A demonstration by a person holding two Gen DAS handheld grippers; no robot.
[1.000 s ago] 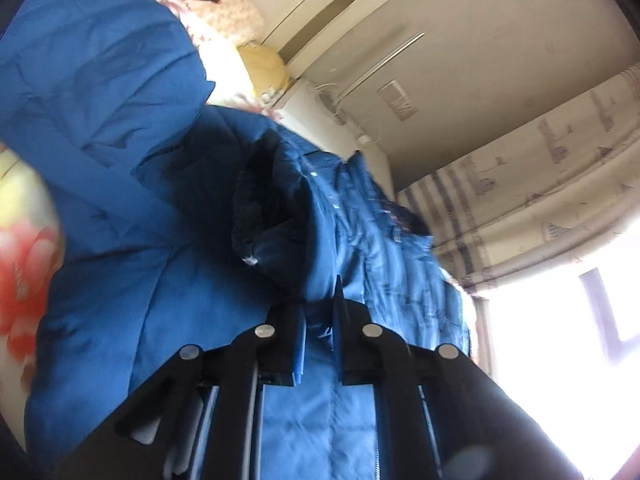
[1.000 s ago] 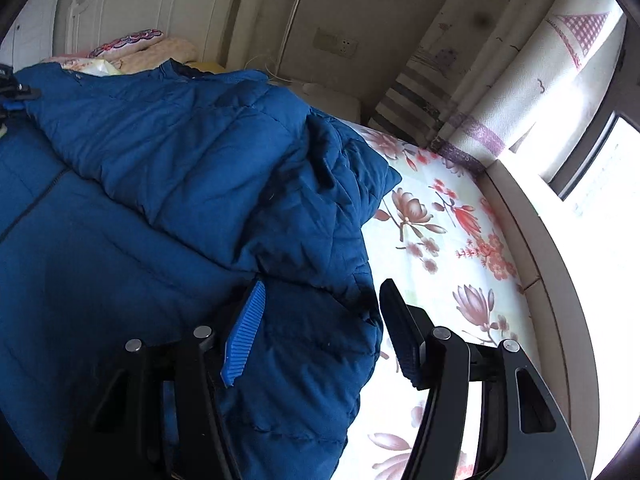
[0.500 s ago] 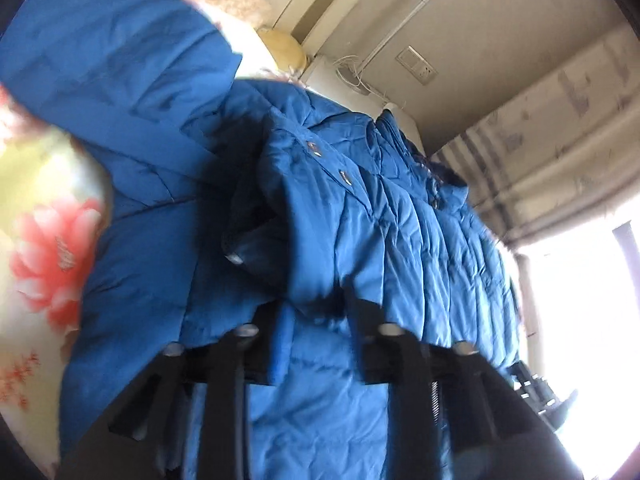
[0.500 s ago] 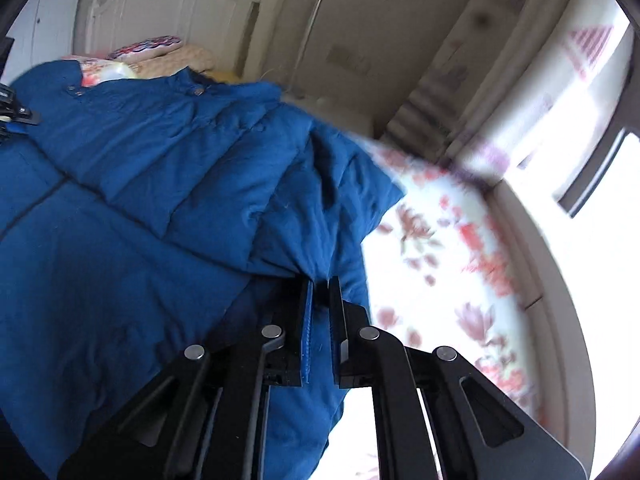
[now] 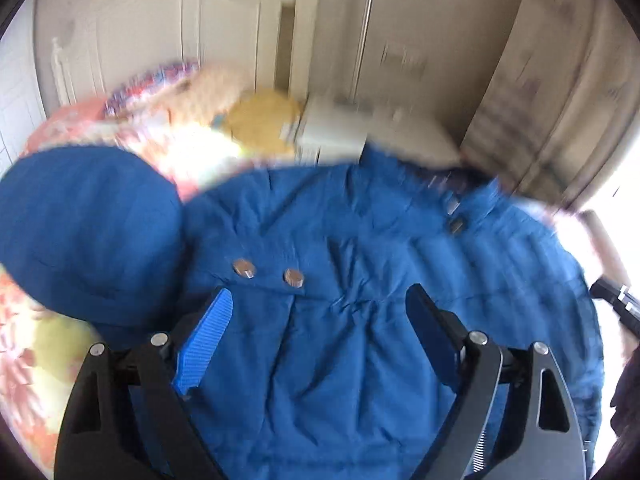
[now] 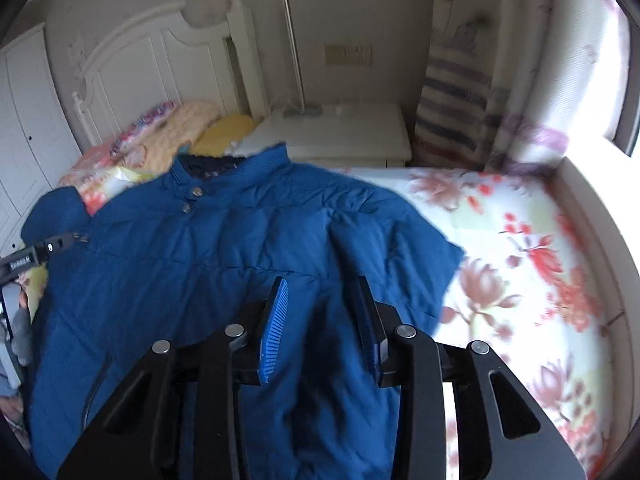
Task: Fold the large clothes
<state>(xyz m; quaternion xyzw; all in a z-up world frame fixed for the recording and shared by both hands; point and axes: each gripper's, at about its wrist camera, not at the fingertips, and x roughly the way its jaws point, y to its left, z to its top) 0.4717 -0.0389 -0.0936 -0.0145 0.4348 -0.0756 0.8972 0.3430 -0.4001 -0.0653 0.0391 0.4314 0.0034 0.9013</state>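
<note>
Left gripper (image 5: 320,316) is spreading wide above the jacket (image 6: 224,280), nothing pinched; right gripper (image 6: 322,320) is parting too, pads clear of the cloth. The blue padded jacket lies front-up across the floral bed (image 6: 520,248), collar (image 6: 236,164) toward the headboard (image 6: 160,60). Both sleeves look folded in over the body, so the side folds seem done. Folding the length in half likely remains. The snaps (image 5: 268,272) sit just ahead of the left pads.

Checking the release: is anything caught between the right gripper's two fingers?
No: in the right wrist view the right gripper is opening, nothing pinched; the blue jacket lies below.
</note>
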